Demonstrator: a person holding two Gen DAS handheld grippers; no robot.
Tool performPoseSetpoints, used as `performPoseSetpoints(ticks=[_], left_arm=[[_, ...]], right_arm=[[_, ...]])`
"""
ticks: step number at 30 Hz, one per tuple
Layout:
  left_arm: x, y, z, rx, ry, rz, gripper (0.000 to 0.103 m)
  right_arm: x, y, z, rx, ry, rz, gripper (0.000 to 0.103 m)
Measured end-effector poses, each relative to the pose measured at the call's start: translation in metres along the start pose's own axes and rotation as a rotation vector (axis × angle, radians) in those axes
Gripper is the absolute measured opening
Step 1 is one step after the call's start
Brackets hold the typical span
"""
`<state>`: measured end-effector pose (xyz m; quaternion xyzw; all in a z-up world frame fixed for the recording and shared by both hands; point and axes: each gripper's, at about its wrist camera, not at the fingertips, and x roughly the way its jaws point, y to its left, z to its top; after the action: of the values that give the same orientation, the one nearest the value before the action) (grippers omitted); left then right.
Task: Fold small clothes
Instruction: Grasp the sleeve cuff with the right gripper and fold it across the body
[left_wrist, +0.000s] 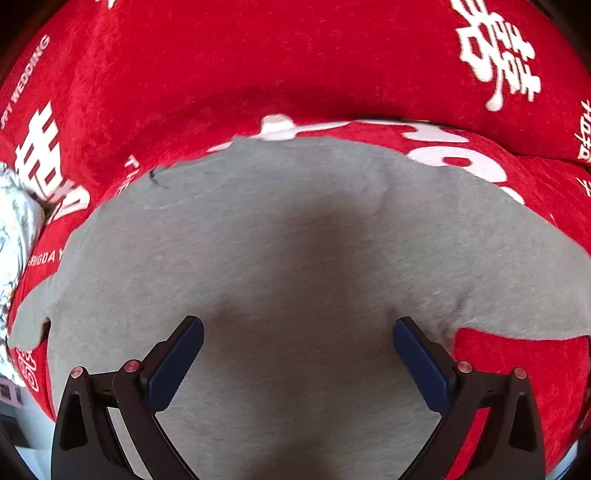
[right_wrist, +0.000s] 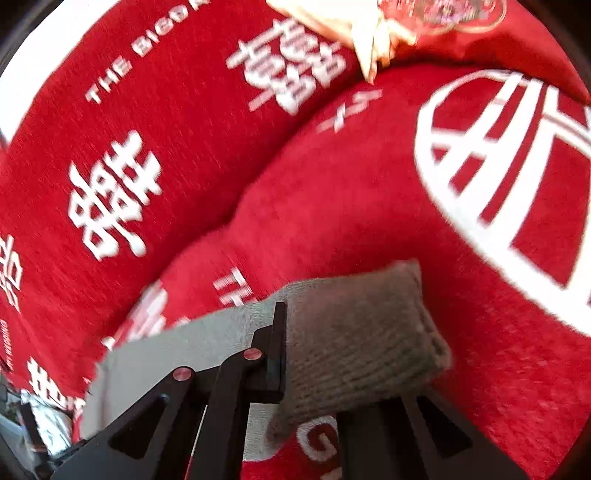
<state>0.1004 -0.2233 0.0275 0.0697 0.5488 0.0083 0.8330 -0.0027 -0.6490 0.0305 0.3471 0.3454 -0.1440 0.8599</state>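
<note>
The left gripper (left_wrist: 298, 343) stands wide apart, its two blue-padded fingers (left_wrist: 173, 365) spread over a grey garment (left_wrist: 280, 251) with nothing pinched between them. Whether the pad tips rest on the cloth or hang just above it cannot be told from this view. The garment lies flat and spread out on a red cover (left_wrist: 221, 66) printed with white characters and lettering, which drapes a cushioned seat and its backrest. A dark shadow falls across the middle of the grey cloth.

The right gripper (right_wrist: 291, 354) is clenched on the same grey garment (right_wrist: 354, 339) — a ribbed cuff or hem end sticks out past the fingers, bunched into a thick fold, and the cloth runs back under the left finger (right_wrist: 275, 350). The right finger is mostly hidden behind the cloth, so only its black frame shows at the bottom edge. The held end sits just over the red cover (right_wrist: 332, 192).

The right wrist view is blurred, so the white print reads smeared. At its top edge some pale, crumpled thing (right_wrist: 369, 44) is cut off and too blurred to name. In the left wrist view a white patterned cloth (left_wrist: 14, 221) shows at the far left edge — only a strip of it, beside the red cover.
</note>
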Motion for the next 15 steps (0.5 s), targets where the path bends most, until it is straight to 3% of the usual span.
performPoseSetpoints(ticks=[7, 15], left_arm=[[-0.003, 0.037, -0.025, -0.032, 0.002, -0.022, 0.103], [-0.004, 0.125, -0.064, -0.098, -0.041, -0.031, 0.103]], right_arm=[[-0.021, 0.021, 0.01, -0.023, -0.025, -0.018, 0.005], [-0.047, 0.061, 0.012, -0.043, -0.034, -0.021, 0.005]])
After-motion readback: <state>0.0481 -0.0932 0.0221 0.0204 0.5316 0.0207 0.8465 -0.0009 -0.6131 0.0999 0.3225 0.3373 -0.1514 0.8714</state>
